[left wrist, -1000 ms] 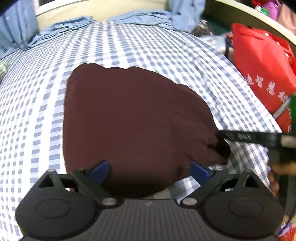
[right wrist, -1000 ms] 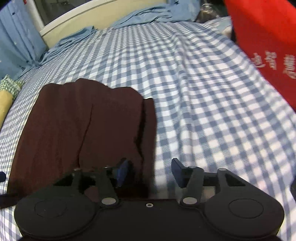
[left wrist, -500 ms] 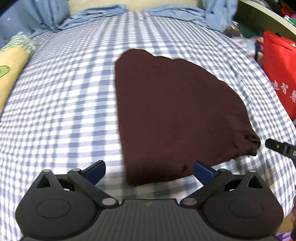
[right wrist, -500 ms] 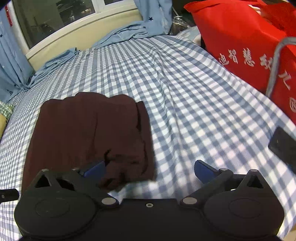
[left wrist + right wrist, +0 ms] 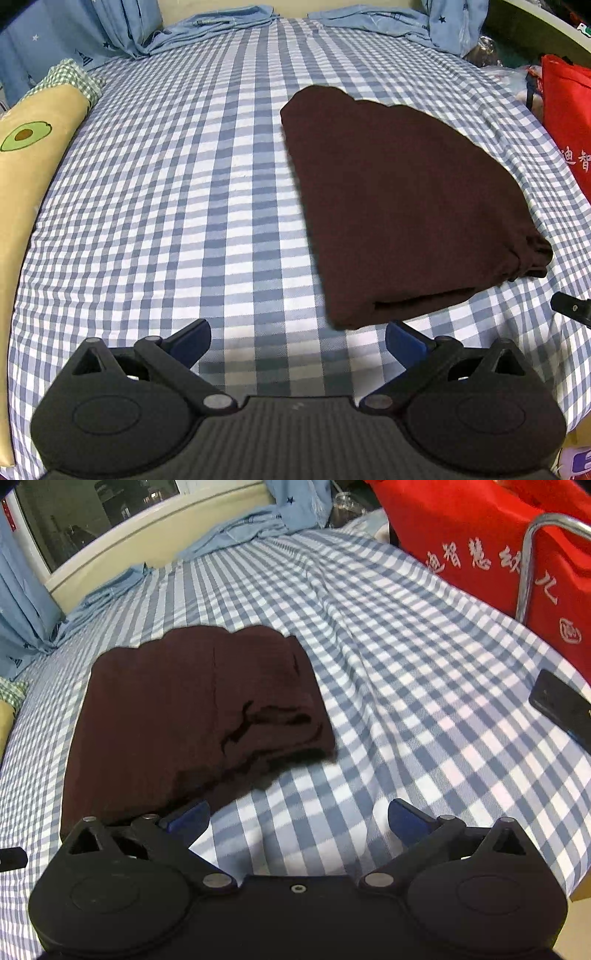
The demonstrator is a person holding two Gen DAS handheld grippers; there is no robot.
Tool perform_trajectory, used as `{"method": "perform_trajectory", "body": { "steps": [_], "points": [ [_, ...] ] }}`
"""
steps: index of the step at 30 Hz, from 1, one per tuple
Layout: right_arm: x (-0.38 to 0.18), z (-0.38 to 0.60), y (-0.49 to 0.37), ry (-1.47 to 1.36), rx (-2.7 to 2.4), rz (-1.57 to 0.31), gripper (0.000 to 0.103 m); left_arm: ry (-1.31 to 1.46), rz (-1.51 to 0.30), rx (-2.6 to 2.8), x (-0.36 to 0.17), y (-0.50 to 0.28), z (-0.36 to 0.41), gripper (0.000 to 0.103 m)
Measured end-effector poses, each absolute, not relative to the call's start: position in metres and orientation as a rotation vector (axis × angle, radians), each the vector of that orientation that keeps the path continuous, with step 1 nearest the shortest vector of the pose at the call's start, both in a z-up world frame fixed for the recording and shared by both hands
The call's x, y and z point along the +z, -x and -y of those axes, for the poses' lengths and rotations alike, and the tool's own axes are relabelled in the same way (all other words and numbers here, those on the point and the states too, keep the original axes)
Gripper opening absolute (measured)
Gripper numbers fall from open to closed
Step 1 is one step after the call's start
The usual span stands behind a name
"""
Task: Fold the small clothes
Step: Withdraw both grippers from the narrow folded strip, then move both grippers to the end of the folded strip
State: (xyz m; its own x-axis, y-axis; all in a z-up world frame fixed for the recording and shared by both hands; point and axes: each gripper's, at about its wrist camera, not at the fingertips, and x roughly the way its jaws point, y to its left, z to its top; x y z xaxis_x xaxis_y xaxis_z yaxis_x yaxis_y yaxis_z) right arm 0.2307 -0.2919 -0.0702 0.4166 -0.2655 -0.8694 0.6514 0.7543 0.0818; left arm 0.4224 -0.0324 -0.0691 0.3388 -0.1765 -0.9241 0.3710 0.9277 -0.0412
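Maroon garment (image 5: 402, 206) lies folded flat on the checked bedsheet (image 5: 166, 206), apparently released: left gripper (image 5: 297, 341) and right gripper (image 5: 299, 821) both hover wide apart, empty, just short of it.

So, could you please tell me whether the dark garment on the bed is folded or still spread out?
Folded. The dark garment lies on the bed as a compact shape with stacked layers along its near edge.

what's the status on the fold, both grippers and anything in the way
Left gripper open, empty. Right gripper open, empty. Dark maroon garment lies folded on the checked sheet, untouched. Black phone off to the right, clear of it.
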Motion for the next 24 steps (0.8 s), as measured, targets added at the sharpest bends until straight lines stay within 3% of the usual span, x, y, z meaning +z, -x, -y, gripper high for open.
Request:
{"method": "perform_trajectory", "body": {
  "steps": [11,24],
  "points": [
    [-0.080,0.319,-0.239,-0.446,-0.514,-1.030,0.102,-0.056,-1.289,-0.272,-0.111,-0.443,0.024,0.102],
    [-0.091,0.405,-0.322,-0.490,-0.377,-0.982,0.102,0.019,-1.245,-0.313,-0.124,-0.516,0.071,0.102]
  ]
}}
